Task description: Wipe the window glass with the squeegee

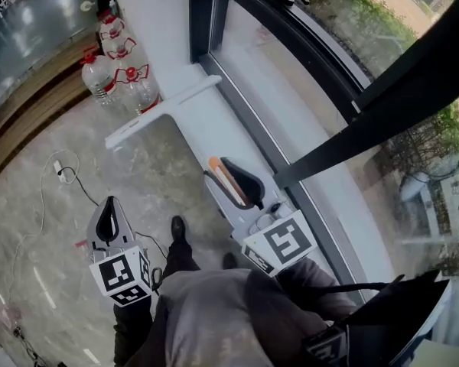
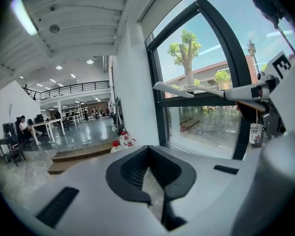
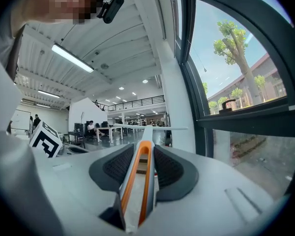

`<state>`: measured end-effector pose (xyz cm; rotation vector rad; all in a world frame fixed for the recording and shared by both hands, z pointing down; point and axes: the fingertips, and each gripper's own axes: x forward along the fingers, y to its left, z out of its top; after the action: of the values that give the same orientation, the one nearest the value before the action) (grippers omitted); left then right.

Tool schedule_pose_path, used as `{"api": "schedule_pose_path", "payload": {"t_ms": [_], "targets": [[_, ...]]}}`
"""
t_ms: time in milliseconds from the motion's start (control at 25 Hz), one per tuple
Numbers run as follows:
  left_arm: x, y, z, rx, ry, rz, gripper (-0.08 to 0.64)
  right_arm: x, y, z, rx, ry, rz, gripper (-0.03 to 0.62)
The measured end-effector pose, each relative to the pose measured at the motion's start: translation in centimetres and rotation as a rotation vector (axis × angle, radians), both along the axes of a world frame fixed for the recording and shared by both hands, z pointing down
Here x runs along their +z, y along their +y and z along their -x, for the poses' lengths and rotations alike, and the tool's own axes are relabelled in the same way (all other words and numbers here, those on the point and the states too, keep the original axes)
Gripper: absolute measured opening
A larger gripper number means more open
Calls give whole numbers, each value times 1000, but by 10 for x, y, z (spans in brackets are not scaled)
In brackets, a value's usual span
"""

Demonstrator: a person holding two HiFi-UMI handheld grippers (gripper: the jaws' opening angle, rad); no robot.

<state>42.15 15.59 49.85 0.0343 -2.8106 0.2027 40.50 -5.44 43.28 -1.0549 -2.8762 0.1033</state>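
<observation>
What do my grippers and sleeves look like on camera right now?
The left gripper and right gripper match. Each has a smooth pale grey shell, black ribbed pads lining the jaws, and a white cube printed with black square markers. The person wears a grey-brown long-sleeved top.

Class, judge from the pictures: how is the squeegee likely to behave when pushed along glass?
The squeegee is probably light and stiff: its long handle runs straight out, unsupported. Gripped only at its end by the right gripper, its wide head may twist.
</observation>
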Motion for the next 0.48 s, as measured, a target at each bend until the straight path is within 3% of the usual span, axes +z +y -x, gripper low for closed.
{"api": "schedule_pose_path", "payload": {"t_ms": [240, 480], "targets": [[-34, 43, 111, 104, -54, -19, -2, -31, 39, 95, 107, -20, -26, 130], [-44, 77, 177, 61, -37, -52, -2, -58, 64, 177, 99, -41, -45, 130]]}}
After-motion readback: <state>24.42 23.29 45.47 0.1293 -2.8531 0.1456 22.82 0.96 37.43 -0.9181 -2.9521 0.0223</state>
